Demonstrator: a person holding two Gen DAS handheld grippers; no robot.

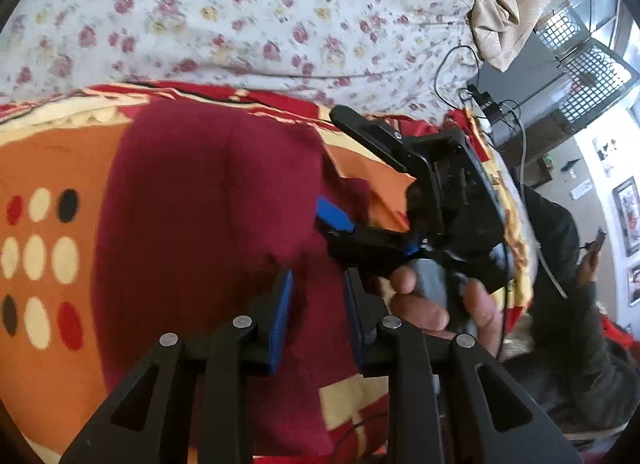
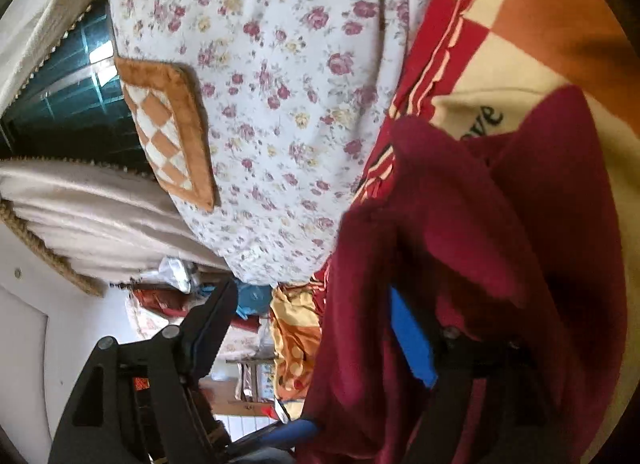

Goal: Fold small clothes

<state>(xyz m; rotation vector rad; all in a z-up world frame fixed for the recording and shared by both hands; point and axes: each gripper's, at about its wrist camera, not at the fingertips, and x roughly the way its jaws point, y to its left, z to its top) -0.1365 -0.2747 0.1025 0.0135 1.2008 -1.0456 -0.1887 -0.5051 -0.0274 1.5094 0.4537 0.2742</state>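
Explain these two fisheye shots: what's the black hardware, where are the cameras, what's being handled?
No robot here: a person holds one hand-held gripper in each hand, and each carries a fisheye camera looking forward along its two blue-padded fingers.

The left wrist view shows the left hand-held gripper open over a maroon garment, gripping nothing. Beyond it is the right hand-held gripper, held by the person's hand.

The right wrist view shows that same right gripper's own fingers spread wide apart; the maroon cloth drapes over one finger, but the jaws are not closed on it.

The garment lies on an orange, red and cream patterned blanket. Behind it is a floral sheet.
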